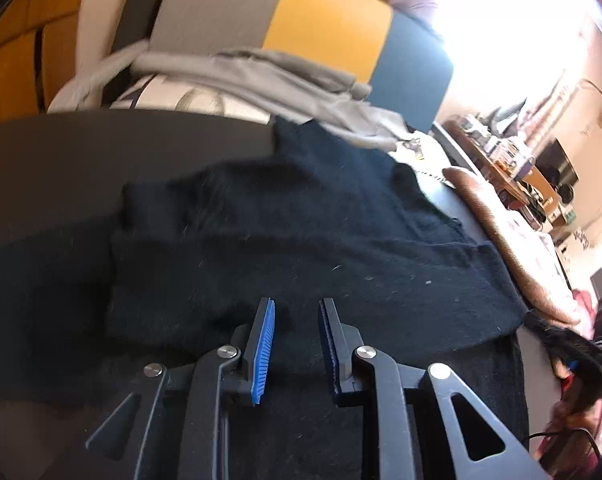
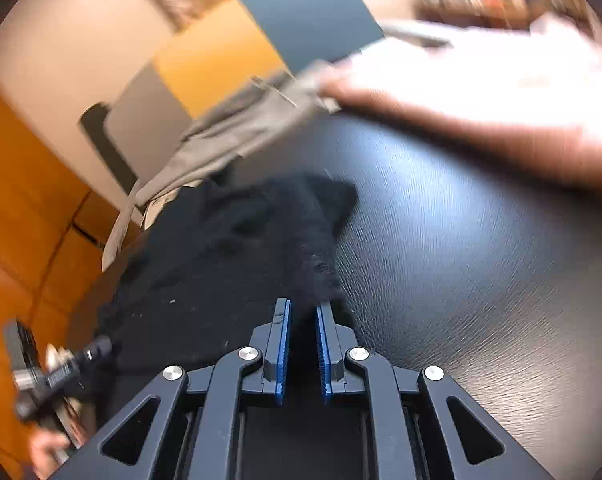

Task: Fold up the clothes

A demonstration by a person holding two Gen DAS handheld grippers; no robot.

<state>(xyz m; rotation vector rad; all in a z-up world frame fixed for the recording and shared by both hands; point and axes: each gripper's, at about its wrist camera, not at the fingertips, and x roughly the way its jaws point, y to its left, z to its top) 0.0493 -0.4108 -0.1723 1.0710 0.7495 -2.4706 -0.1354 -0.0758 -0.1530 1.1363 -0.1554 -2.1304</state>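
Blue-padded fingers of the left gripper [image 1: 295,312] stand apart above a black garment [image 1: 301,232] spread on the dark table [image 1: 101,152]; the right gripper [image 2: 303,312] (jaws narrowly apart) has the garment's fuzzy edge between its pads, grip unclear. Grey clothing [image 1: 269,80] lies at the far edge.

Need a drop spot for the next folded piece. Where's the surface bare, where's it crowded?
Bare: the black textured surface right of the black garment, running up to the brown cushion edge. A second dark strip lies left of the garment in the left wrist view. Crowded: the far edge, where the grey garment is heaped.
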